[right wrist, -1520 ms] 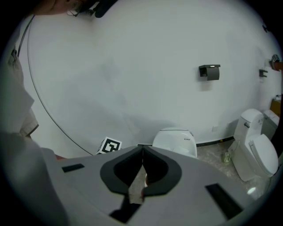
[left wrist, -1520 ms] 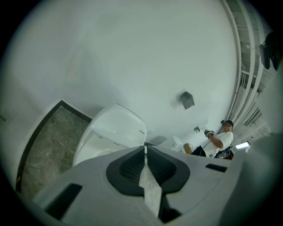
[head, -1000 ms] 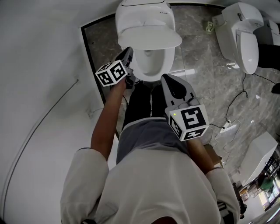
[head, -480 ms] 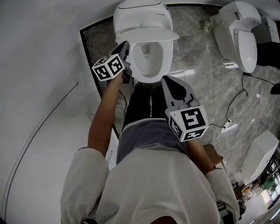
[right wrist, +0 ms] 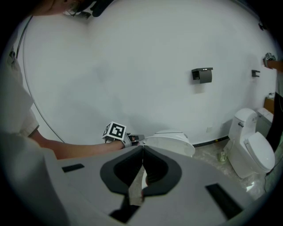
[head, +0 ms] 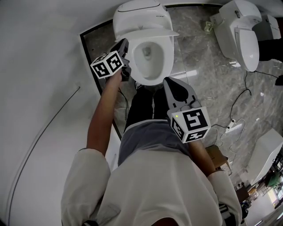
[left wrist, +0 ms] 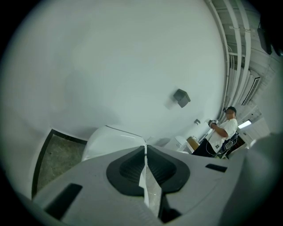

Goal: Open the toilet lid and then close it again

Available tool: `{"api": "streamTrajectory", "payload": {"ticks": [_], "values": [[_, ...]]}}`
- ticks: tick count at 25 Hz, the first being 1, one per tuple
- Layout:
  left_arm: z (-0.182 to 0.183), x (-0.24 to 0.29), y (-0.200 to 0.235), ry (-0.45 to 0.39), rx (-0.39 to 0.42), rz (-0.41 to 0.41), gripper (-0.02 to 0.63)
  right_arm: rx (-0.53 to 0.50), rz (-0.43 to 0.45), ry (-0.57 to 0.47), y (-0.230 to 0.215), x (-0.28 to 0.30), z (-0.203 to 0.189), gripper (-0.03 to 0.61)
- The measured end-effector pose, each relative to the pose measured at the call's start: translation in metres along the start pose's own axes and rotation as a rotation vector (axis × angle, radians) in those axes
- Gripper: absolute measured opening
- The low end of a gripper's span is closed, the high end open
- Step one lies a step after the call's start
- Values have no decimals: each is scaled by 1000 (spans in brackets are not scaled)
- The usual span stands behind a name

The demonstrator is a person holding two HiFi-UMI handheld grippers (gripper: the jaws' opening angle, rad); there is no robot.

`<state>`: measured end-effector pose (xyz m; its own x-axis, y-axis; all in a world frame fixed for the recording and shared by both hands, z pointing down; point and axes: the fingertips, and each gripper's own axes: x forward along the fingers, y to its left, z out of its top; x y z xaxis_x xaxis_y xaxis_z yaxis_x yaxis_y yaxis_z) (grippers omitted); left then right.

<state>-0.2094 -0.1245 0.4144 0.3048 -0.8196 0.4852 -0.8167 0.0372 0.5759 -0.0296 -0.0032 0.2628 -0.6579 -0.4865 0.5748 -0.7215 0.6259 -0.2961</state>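
The white toilet lid (head: 148, 34) stands partly raised over the open seat and bowl (head: 150, 59), in front of the tank (head: 141, 11). My left gripper (head: 123, 44) is at the lid's left rim. In the left gripper view its jaws (left wrist: 145, 148) are closed on a thin white edge, with the lid (left wrist: 110, 139) just beyond. The right gripper view shows the left gripper (right wrist: 132, 139) touching the lid (right wrist: 170, 143) from the left. My right gripper (head: 170, 84) hovers shut and empty in front of the bowl, above the person's legs; its pads (right wrist: 142, 150) meet.
A white wall runs close along the toilet's left. A second toilet (head: 243, 31) stands to the right on the marble floor, with cables and a socket strip (head: 234, 128) near it. A paper holder (right wrist: 202, 75) hangs on the wall. Another person (left wrist: 223, 132) stands far off.
The left gripper has moved up and away toward the tank, and the lid has swung higher, uncovering more of the bowl. The right gripper has stayed where it was.
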Motion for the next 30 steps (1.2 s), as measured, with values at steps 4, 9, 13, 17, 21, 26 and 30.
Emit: {"api": "streamTrajectory", "payload": {"ticks": [4,9,13,17,21,26,30], "values": [[8,7,2,-2,-8,-1,18,6,-5,-8,-1,1,5,11],[21,13,3,-5,-2,0,18,14,-13,-12,-3,2,10,11],[33,22,4,-14,-8,-11,17,19,-23,-12,-6,4,15,11],[43,30,7,-13,-1,-5,17,23,-34,-14,-12,7,19,11],[52,37,9,-14,6,-8,17,28,-43,-16,-14,10,24,11],[64,45,10,-13,19,-5,15,33,-47,-15,-16,16,28,11],[73,55,13,-14,22,-2,14,33,-52,-16,-16,21,32,11]]}}
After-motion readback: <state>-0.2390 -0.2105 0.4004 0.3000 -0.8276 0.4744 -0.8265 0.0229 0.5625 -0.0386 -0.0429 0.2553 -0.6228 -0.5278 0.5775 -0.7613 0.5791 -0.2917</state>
